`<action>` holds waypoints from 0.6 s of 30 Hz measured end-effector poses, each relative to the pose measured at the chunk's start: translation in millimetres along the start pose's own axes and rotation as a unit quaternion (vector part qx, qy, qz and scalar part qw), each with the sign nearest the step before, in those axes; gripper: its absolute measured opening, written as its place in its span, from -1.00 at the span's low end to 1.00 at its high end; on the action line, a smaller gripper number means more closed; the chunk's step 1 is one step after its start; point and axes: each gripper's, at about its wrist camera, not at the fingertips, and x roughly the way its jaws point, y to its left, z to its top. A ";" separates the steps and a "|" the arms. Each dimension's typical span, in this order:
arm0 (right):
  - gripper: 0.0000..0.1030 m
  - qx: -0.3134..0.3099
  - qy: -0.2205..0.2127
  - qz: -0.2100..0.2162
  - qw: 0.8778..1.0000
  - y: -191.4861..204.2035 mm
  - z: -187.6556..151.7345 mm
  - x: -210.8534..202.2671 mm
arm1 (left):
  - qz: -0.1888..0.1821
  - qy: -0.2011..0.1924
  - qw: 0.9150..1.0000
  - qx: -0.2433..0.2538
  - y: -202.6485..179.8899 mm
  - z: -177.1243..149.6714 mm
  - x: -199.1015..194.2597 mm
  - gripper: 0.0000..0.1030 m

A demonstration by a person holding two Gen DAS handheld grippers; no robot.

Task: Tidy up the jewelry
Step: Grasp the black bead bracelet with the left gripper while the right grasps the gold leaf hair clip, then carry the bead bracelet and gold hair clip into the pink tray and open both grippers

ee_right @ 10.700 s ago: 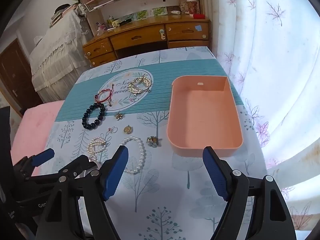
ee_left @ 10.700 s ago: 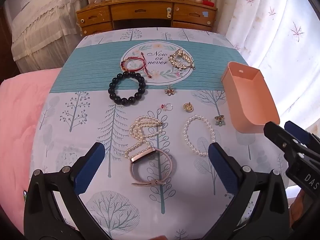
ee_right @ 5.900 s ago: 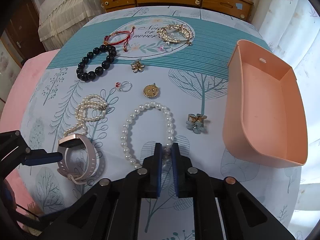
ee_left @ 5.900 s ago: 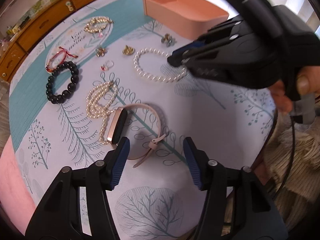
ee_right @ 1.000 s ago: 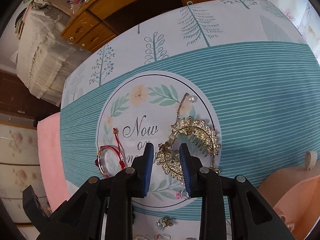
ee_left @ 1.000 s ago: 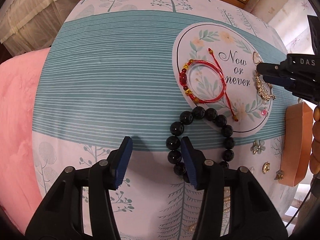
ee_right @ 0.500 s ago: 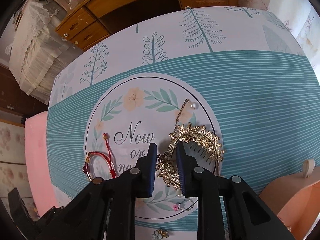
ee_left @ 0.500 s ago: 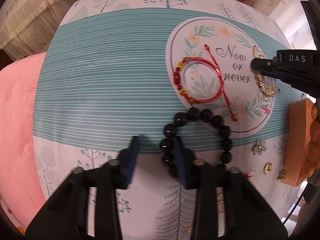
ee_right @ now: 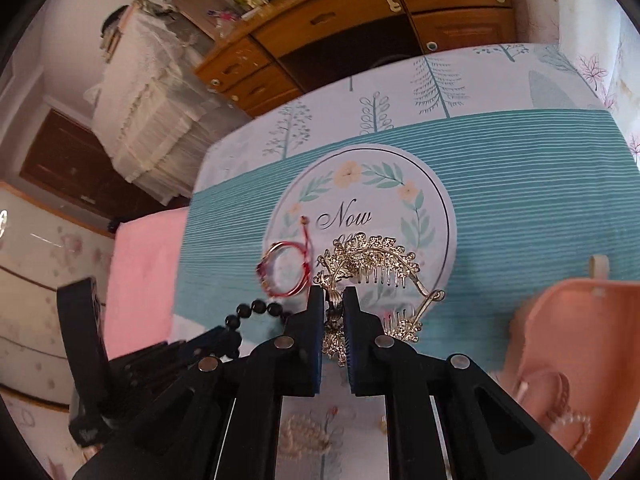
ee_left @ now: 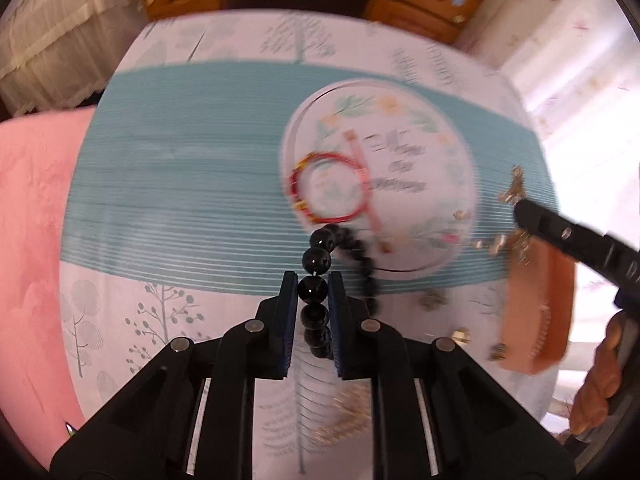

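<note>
Red cord bracelet (ee_left: 329, 188) lies just beyond the black bead bracelet (ee_left: 320, 258).

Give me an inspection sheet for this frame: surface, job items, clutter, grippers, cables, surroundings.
Surface: printed tablecloth with a teal striped band and a round "Now" motif.
Job's things: black bead bracelet and gold hair comb both gripped; red string bracelet lies on the motif; pink tray at the right holds a pearl bracelet; small charms are blurred.
Clutter: nothing seen on the cloth besides the jewelry.
Grippers: left gripper is closing, pads on a black bead; right gripper is shut on the comb.
Cables: nothing seen.
Surroundings: wooden desk behind; pink bedding at the left; curtain at the right.
</note>
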 end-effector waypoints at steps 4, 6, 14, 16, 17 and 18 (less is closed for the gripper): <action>-0.83 -0.007 -0.016 0.024 1.000 -9.0 -19.1 -47.3 | -0.022 -0.027 0.999 0.041 -37.3 -1.4 -34.9 -0.76; -0.83 -0.016 -0.026 0.025 0.999 -15.3 -29.5 -73.1 | -0.030 -0.037 0.997 0.061 -56.7 -3.6 -49.2 -0.76; -0.83 -0.028 -0.048 -0.019 0.998 -71.5 -52.0 -137.5 | -0.077 -0.072 0.987 0.123 -132.7 -14.5 -97.7 -0.76; -0.83 -0.014 -0.043 -0.035 0.998 -93.7 -55.7 -138.8 | -0.087 -0.079 0.984 0.135 -151.4 -14.7 -103.9 -0.76; -0.83 -0.006 -0.040 -0.041 0.998 -103.9 -56.8 -137.5 | -0.090 -0.080 0.983 0.139 -158.6 -15.0 -105.1 -0.76; -0.83 0.001 -0.037 -0.047 0.998 -114.0 -57.0 -134.8 | -0.093 -0.081 0.982 0.143 -166.1 -15.2 -106.1 -0.76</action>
